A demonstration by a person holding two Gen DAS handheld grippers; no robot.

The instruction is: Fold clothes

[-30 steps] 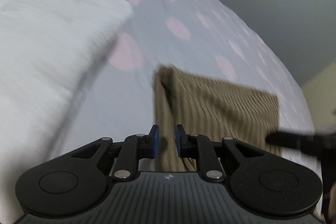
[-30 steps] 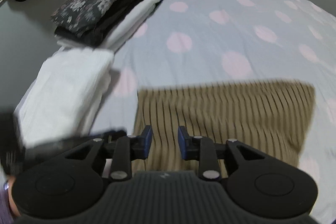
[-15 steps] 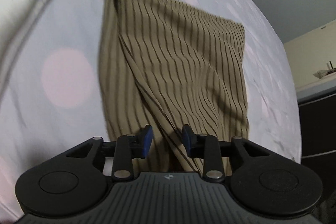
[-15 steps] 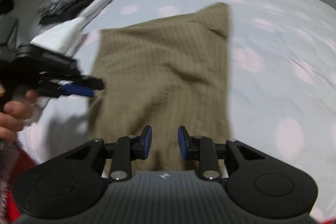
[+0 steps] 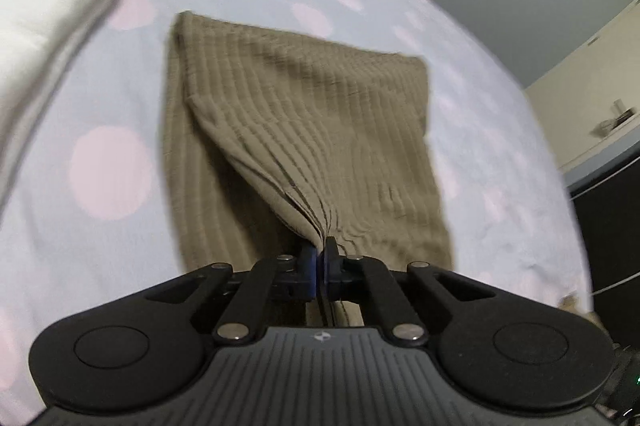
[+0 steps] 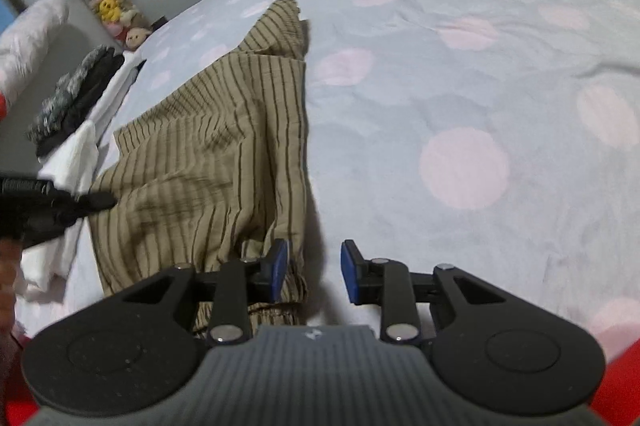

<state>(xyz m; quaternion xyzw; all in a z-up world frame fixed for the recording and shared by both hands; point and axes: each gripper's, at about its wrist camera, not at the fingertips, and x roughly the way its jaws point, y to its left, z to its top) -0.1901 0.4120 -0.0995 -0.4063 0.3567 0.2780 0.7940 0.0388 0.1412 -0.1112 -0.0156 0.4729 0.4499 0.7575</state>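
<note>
On the bed [image 6: 480,74]: a striped shirt [image 5: 312,130] mid-fold.
Left gripper [image 5: 319,260] fingers pinch its near edge; right gripper [image 6: 314,272] fingers gape, empty, beside it.

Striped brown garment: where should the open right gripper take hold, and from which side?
Probably the near right corner of the striped brown garment, beside the right gripper, approached from the bare sheet. The left gripper already pinches the opposite edge.

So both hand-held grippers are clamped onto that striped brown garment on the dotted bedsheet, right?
Only one is. The left wrist view shows the left hand-held gripper shut on the striped brown garment. The right wrist view shows the right hand-held gripper open, with nothing between its fingers, beside the garment's edge on the dotted bedsheet.
</note>
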